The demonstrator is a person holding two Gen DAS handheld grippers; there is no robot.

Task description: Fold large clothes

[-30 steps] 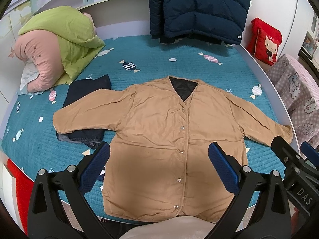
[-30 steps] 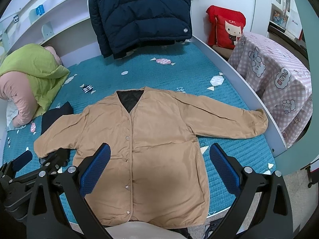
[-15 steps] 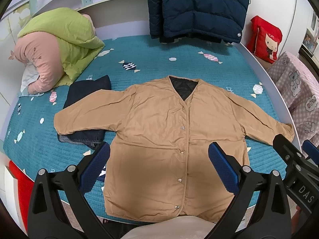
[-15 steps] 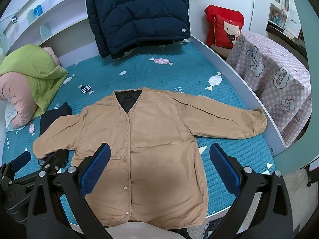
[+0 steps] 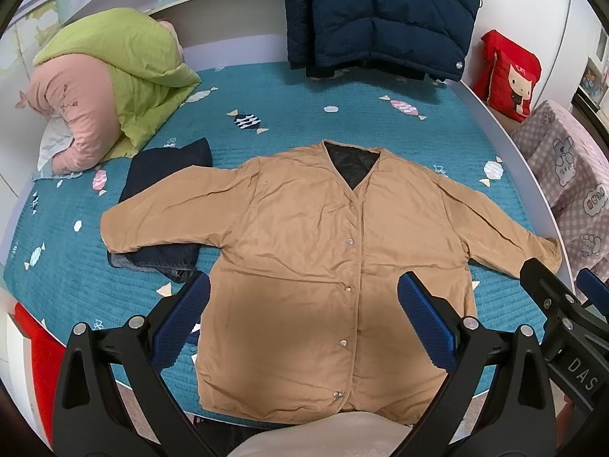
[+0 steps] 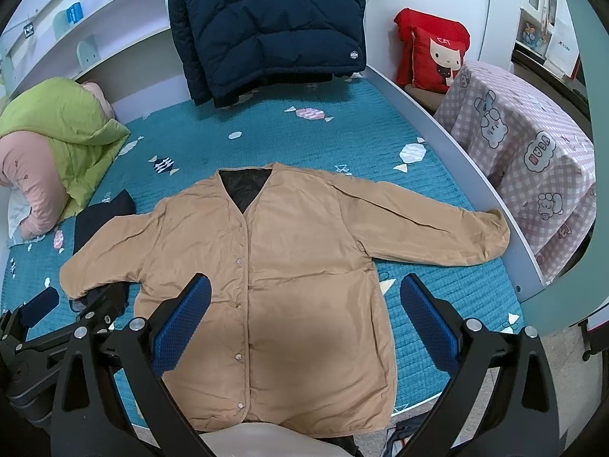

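Little has moved: both tongs still hover, spread wide and empty.
Ahead, the jacket lies flat; its sleeve overlaps jeans, which could snag.

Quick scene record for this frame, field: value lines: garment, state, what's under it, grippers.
garment: tan jacket, snaps closed
state: spread flat, front up, on the teal bed, both sleeves out, unfolded
under its sleeve: dark folded garment
left gripper: open, above the hem, holding nothing
right gripper: open, above the hem, holding nothing
background: navy puffer coat hanging at the far end
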